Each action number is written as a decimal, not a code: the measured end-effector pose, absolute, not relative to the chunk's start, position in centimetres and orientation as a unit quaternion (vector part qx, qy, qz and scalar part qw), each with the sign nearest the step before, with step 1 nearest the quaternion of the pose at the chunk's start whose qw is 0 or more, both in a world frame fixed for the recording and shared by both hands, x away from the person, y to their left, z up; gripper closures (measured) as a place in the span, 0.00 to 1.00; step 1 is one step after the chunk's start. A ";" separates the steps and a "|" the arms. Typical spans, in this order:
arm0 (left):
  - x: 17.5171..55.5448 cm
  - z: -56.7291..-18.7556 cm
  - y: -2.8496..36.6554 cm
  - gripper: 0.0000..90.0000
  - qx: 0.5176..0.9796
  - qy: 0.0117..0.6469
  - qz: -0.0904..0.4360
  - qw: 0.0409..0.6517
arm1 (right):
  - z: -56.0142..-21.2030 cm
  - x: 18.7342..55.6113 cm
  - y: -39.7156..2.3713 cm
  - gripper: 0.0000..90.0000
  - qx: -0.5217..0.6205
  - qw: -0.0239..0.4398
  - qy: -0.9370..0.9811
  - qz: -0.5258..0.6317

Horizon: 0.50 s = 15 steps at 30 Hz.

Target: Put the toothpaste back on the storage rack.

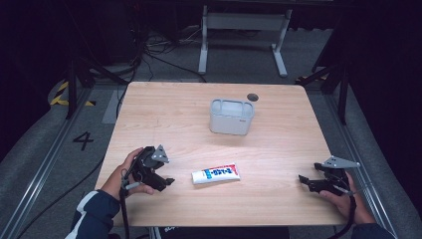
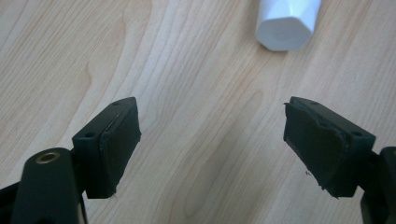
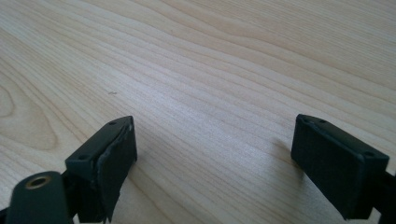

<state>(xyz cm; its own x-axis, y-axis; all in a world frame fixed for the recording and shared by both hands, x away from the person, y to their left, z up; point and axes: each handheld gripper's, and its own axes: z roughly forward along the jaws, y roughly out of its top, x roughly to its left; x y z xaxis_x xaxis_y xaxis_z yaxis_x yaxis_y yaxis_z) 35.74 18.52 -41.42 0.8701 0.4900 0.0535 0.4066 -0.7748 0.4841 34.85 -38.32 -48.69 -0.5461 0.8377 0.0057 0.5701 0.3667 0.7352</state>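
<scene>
High view, tube: we see a white plastic squeeze tube with blue and red print [image 1: 216, 174] lying flat on the pale wood-grain worktop [image 1: 278, 149], near the front edge and roughly midway between our two hands, cap end toward our left.
Left gripper view, cap: the tube's white faceted cap [image 2: 284, 29] sits ahead of the tongs and a little to one side, not between them.
Handling, our judgement: we take it for light and soft-walled, so a hard squeeze on the body would dent it or push the contents toward the cap; the glossy skin may slip under the pads.
Where to hold, our judgement: we would grip across the width near the cap shoulder, where the tube is stiffest, or on the flat crimped tail; the cap itself is hard but small and angled.
Left tongs: the left tongs [image 1: 166, 181] stand apart with nothing between them, just beside the cap end of the tube, angled down at the worktop.
Right tongs: the right tongs [image 1: 304, 181] are also apart and empty, low over bare wood near the right edge, well apart from the tube.
Container: a pale grey rounded plastic tub [image 1: 231, 116], open at the top, stands upright farther back, well apart from the tube.
Risk, our judgement: a low approach could nudge the tube and spin it.
</scene>
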 end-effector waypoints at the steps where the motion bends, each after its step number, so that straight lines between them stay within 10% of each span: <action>1: 35.7 -41.3 18.3 0.21 0.939 0.236 0.085 0.235 | -48.7 34.9 -38.3 0.16 0.437 0.189 0.805 0.354; 15: 36.4 -39.8 15.8 0.21 0.947 0.204 0.082 0.233 | -48.7 34.9 -38.3 0.16 0.437 0.189 0.805 0.354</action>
